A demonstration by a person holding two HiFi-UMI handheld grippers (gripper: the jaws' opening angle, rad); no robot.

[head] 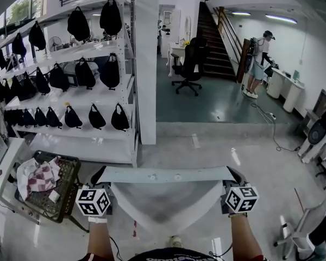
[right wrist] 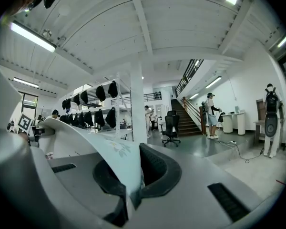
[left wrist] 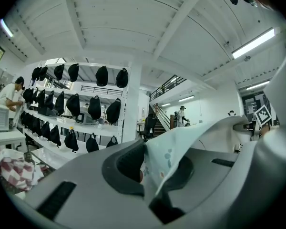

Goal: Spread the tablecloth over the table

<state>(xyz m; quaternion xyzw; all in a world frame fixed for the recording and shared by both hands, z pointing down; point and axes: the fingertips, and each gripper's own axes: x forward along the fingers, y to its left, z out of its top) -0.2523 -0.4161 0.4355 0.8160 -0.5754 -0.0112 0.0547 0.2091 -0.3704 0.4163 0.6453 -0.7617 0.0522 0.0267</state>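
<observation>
1. Tablecloth (head: 165, 174) is pinched at both ends: the left tool (left wrist: 150, 166) is pressed together on one corner, the right tool (right wrist: 132, 178) on the other.
2. Its top edge runs taut between them in mid-air, and the rest hangs below.
3. At the left, a basket (head: 75, 162) with checked fabric stands below shelves (head: 98, 99) of black bags (head: 85, 72).

A pale bluish-white fabric tablecloth (head: 165, 174) is showing a faint print of small grey-green flowers right at the left gripper (left wrist: 151, 173). That moulded claw is looking plain grey with black pads (left wrist: 126, 163), and the right gripper (right wrist: 129, 182) is wearing the same colours. Each marker cube (head: 93, 202) is displaying black-and-white squares. Left of the left claw, a red-and-white checked cloth (head: 39, 177) is brightening a dark mesh basket (head: 66, 196).
</observation>
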